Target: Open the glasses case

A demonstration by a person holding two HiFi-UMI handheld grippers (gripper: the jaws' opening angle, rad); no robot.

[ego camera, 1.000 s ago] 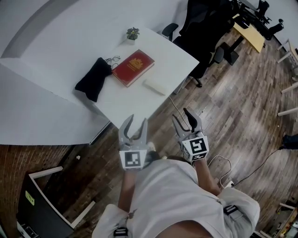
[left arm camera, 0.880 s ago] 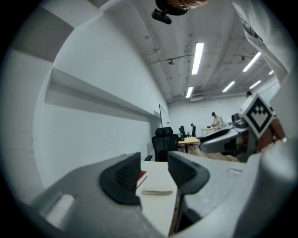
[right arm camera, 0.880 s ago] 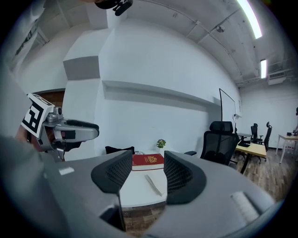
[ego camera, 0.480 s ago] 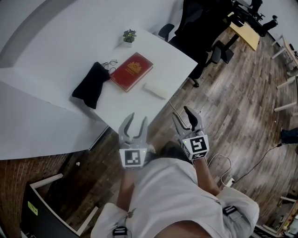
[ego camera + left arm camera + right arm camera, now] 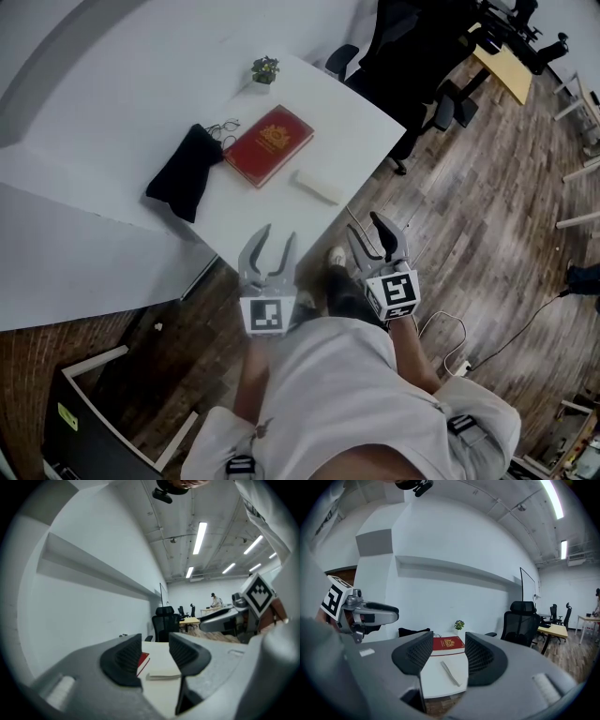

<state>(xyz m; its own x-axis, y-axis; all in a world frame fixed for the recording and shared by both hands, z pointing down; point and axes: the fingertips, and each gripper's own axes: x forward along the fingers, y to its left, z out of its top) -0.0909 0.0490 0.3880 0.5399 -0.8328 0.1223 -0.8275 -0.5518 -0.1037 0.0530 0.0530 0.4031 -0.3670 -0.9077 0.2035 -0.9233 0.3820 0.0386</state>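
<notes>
Both grippers are drawing nearer the table (image 5: 112,103) than a second ago, and a shoe (image 5: 336,255) is now showing on the floor (image 5: 487,206) between them. White and broad, the table is standing against the wall, with a black chair (image 5: 412,56) sitting off its far corner. Off the near edge, the left gripper (image 5: 277,234) is hovering, jaws standing apart with nothing between them. Beside it, over the floor, the right gripper (image 5: 362,225) is hovering, jaws likewise apart and holding nothing. A black pouch (image 5: 183,172) is lying at the table's left, a red book (image 5: 269,143) just beside it. Right of the book, the case (image 5: 316,186), white and appearing closed, is lying near the table's edge, well apart from both grippers. Glasses (image 5: 223,126) are resting at the pouch's far end. A small plant (image 5: 265,68) is standing at the far edge.
</notes>
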